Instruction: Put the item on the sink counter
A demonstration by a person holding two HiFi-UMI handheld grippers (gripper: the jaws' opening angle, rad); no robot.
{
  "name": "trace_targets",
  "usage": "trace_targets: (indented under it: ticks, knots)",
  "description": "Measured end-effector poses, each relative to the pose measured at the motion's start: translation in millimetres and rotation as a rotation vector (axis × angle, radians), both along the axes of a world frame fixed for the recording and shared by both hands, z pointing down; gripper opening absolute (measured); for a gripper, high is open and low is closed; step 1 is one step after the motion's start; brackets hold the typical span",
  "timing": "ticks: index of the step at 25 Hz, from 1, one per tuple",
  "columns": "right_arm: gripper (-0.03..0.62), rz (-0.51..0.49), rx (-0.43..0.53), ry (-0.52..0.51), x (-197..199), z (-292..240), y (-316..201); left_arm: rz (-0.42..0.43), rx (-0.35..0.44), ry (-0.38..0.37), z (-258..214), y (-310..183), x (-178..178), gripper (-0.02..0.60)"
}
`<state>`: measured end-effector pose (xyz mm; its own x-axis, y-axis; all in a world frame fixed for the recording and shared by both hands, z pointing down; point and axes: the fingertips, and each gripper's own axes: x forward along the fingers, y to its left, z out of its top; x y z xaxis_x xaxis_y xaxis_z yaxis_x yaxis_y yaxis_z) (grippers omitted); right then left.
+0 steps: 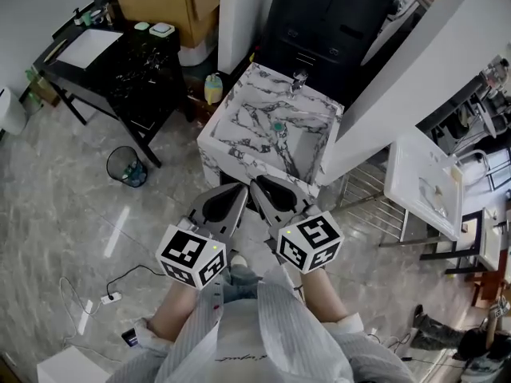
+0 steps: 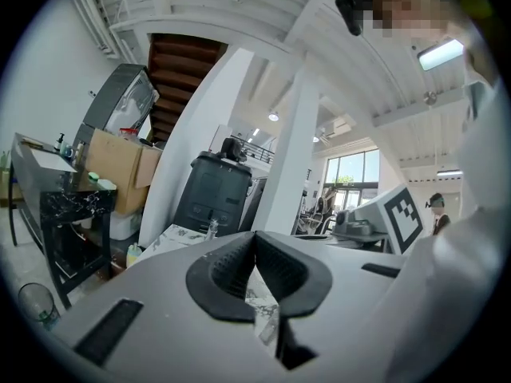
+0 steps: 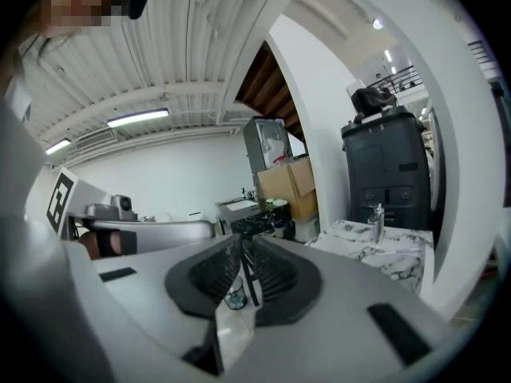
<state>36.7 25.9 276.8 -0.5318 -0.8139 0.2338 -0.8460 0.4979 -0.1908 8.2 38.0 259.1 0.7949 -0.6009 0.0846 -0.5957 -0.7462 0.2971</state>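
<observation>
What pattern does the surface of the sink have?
White marble pattern with dark grey veins. The sink shows best in the head view.

sink white, grey-veined marble; box brown; table black; floor grey marbled

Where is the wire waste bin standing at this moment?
In the head view, the wire waste bin stands on the floor at the left, beside the black table and its legs, left of the marble sink.
</observation>
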Motion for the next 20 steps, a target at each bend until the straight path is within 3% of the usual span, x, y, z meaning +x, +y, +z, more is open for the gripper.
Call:
trace_targets:
  ticks: [8, 20]
  knots:
    - [0.012, 0.025, 0.088, 0.001, 13.3, -31.4, 28.4, 0.019, 0.070, 0.027, -30.2, 19.5, 9.4, 0.017]
    - [0.009, 0.002, 0.099, 0.026, 15.9, -34.1, 32.9, 0.013, 0.077, 0.016, -27.8, 23.4, 11.4, 0.017]
